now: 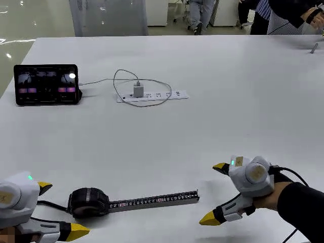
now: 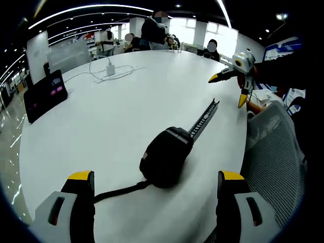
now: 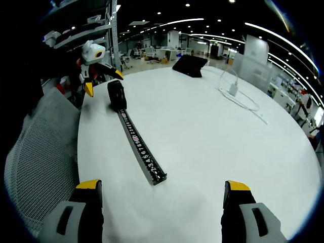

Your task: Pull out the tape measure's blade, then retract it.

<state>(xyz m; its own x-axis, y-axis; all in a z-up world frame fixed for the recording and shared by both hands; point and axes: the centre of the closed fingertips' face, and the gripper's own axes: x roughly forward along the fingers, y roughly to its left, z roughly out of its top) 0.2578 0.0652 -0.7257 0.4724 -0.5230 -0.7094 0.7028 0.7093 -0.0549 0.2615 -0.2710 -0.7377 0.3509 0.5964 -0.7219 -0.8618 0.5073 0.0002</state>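
One tape measure (image 1: 88, 202) lies on the white table (image 1: 228, 101), close to the near edge and in front of me. Its long axis runs side to side across my head view. The black case sits at my left and the single blade (image 1: 154, 201) is drawn out flat to my right, numbers up. The blade's end points at my right gripper (image 1: 213, 192) and stops short of it, with bare table between them.

In the right gripper view the blade (image 3: 139, 147) runs away from my jaws towards the case (image 3: 117, 94). My right gripper (image 3: 163, 185) is spread wide and holds nothing.

My left gripper (image 1: 62, 209) is also spread wide and grips nothing. In the left gripper view the case (image 2: 167, 154) lies just ahead of it (image 2: 156, 175), in line with the gap between the two yellow tips and touching neither. One black strap (image 2: 119, 191) trails from the case back towards me. The blade (image 2: 204, 118) points away towards the other gripper (image 2: 227, 91).

Two grippers in all, each with two yellow-tipped jaws.

Farther up the table are one dark tablet (image 1: 46, 84) with its screen lit and one white power strip (image 1: 152, 95). One charger (image 1: 138, 91) is plugged into the strip, and one looping white cable (image 1: 121, 81) lies by it. All of these are well apart from the tape measure.
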